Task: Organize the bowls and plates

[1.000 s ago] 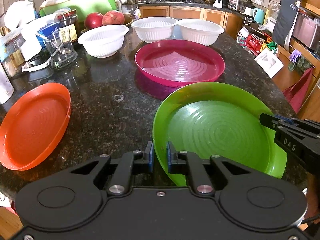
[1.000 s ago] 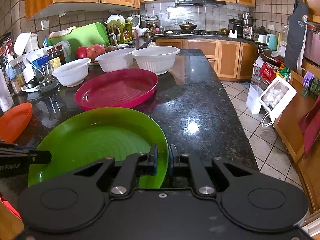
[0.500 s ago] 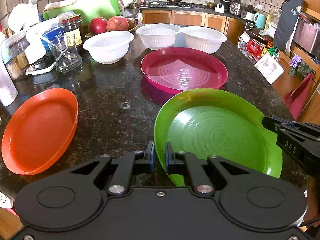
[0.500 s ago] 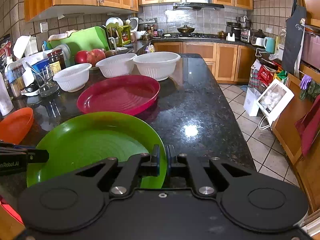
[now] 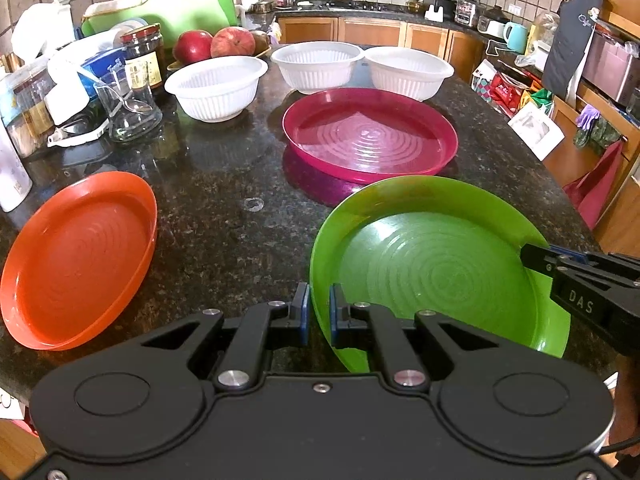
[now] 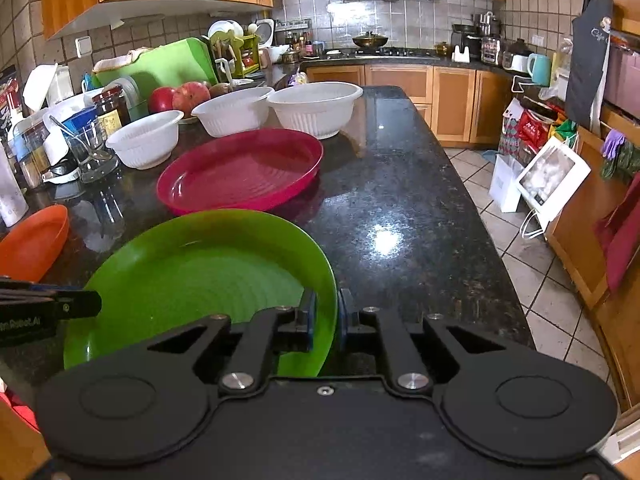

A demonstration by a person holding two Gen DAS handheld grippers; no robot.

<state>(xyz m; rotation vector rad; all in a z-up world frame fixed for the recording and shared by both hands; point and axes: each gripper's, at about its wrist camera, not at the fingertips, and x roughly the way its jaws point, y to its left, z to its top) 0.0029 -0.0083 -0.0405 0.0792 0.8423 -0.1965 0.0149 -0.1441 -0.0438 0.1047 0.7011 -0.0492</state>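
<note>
- Nearest, the left gripper (image 5: 319, 312) is pinched on the near-left rim of the green plate (image 5: 432, 264), one pad inside the rim and one outside.
- The right gripper (image 6: 326, 320) is clamped the same way on the plate's opposite rim, so the plate is carried between the two at the near edge of the dark stone counter (image 6: 400, 200).
- I judge the plate to be thin moulded plastic: light, fairly stiff, glossy and likely slippery, not fragile. The raised rim is the natural place to grip, and two opposite grips should stop it from tipping.
- To the left lies the orange plate (image 5: 76, 260), flat on the counter.
- Further off sits the pink plate (image 5: 368, 136), just beyond the green one; it looks like a possible base for stacking.
- Farthest stand three white ribbed bowls (image 5: 216, 88), near one another; they look light and nestable.
</note>
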